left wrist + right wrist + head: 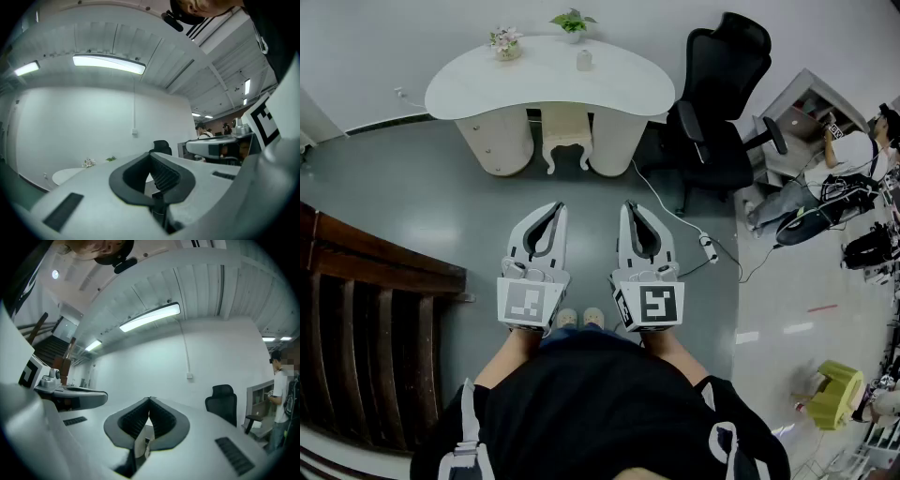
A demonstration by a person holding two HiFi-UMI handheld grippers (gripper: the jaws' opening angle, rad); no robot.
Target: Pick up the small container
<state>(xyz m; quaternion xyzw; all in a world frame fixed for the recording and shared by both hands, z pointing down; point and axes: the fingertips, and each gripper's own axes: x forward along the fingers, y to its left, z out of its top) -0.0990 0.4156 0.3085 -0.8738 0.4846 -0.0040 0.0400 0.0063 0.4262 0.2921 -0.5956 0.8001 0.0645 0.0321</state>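
Stage: pre-approach, nothing grasped. Item, small container [584, 60], stands on white tabletop [469, 89], well apart from both grippers. Tools, left gripper [551, 208] and right gripper [630, 206]: fingers together, empty. Next move probably calls for closing the distance, then parting fingers.

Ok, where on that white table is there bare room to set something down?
The table is bare along its front edge and at both ends: left of the flowers and right of the container. The back edge is busiest, with flowers, plant and container.
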